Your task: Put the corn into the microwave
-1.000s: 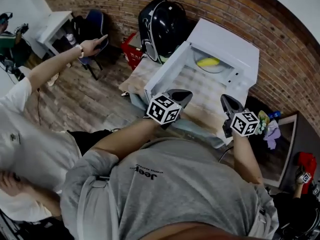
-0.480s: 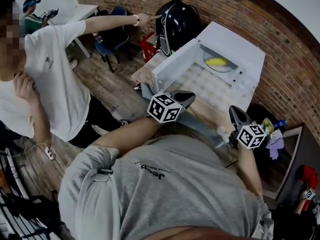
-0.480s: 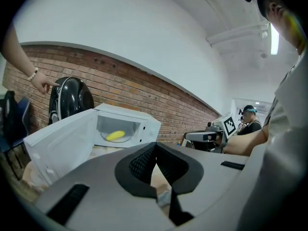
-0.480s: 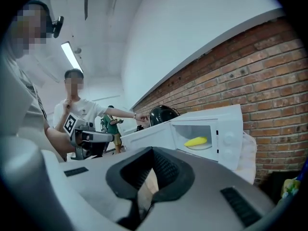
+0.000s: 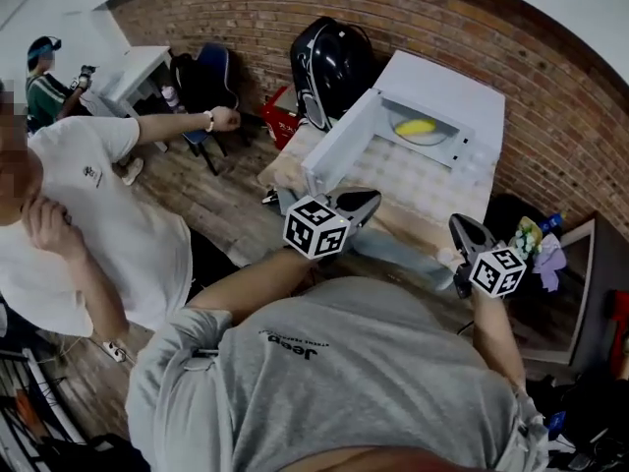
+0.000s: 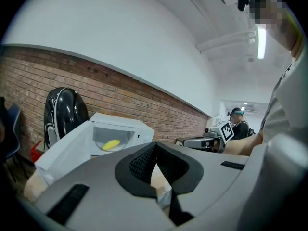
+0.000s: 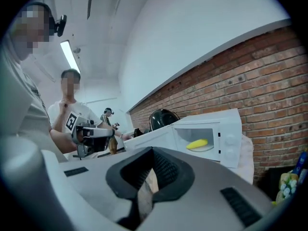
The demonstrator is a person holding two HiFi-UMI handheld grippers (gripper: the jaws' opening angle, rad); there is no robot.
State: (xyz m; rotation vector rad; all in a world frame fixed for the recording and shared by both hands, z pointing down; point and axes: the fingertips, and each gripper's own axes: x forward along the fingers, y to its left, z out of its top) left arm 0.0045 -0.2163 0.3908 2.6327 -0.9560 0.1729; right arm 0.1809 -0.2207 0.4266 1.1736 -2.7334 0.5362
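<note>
The yellow corn [image 5: 414, 126] lies on a white plate inside the white microwave [image 5: 447, 91], whose door [image 5: 339, 150] hangs open to the left. The left gripper view shows the corn [image 6: 111, 144] at its left, and in the right gripper view the corn [image 7: 197, 143] sits right of centre. My left gripper [image 5: 359, 203] hovers near the table's front edge, shut and empty, well short of the door. My right gripper [image 5: 462, 226] is held back at the right, also shut with nothing in it. Both point toward the microwave.
A black helmet-like shell [image 5: 332, 62] stands left of the microwave against the brick wall. A person in a white shirt [image 5: 88, 224] stands at the left with an arm stretched out. A blue chair [image 5: 211, 72] and a white desk [image 5: 138, 67] stand behind.
Both grippers have drawn back from the microwave toward my body and risen a little. The bystander's outstretched arm has swung and pulled back. The corn stays in the microwave.
</note>
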